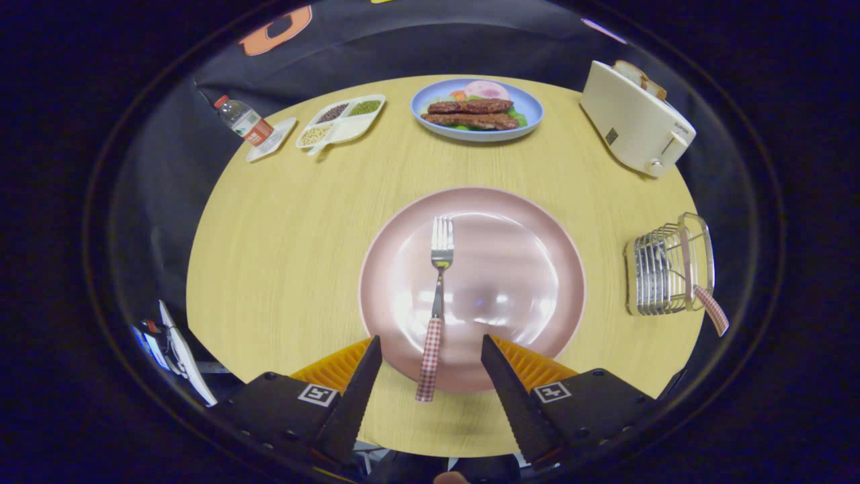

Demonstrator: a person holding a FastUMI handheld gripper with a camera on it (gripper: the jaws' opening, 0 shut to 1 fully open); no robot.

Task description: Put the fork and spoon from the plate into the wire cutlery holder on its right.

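Here my gripper (430, 349) gapes wide around the fork (437, 296) handle on the plate (524, 228); holder (668, 272) at three o'clock.

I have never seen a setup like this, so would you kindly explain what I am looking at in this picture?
This is a camera riding on a hand-held claw, looking forward along its two black fingers, which stand open and hold nothing. They hang above a round wooden table. Between and just ahead of them lies a pink plate with a fork, whose checked handle sticks out over the near rim. To the plate's right stands a wire cutlery holder with a checked handle already leaning out of it, probably the spoon. Beyond are a blue plate of food, a toaster, a divided tray and a bottle.
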